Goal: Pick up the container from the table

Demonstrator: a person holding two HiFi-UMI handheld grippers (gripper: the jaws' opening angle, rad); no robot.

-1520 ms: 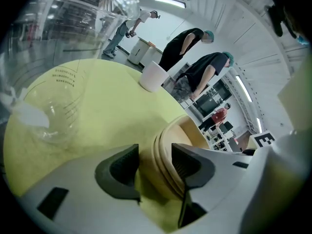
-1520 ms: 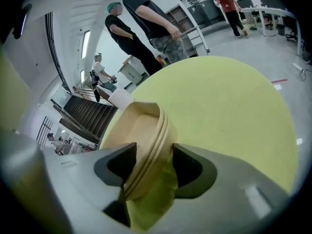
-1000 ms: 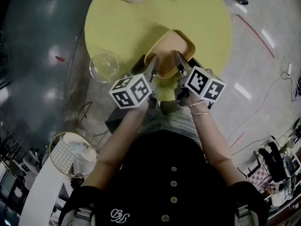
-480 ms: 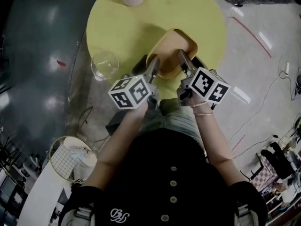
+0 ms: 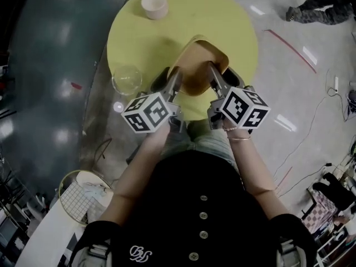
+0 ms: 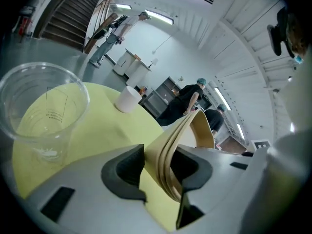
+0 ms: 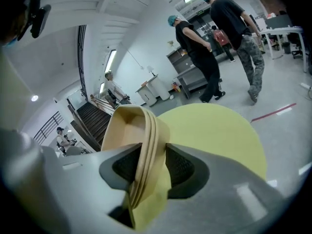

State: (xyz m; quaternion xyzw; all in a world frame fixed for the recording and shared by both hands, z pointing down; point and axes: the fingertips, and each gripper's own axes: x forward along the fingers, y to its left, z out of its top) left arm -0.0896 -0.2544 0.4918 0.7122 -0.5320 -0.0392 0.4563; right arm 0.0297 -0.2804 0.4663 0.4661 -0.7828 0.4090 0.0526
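Hanging above the table (image 5: 161,35), the container (image 5: 203,60) is clamped at its near rim by left gripper (image 5: 175,81) and right gripper (image 5: 213,74), whose jaws have just been closing; its long axis is aimed at the table's far right edge

Yellow table (image 5: 233,21): part of its top is hidden behind the container (image 5: 200,65). Beyond the table's far right side, a person (image 5: 322,7) is cut off by the top edge. At the table's left rim, the print on the clear cup (image 6: 44,106) is too small to read.
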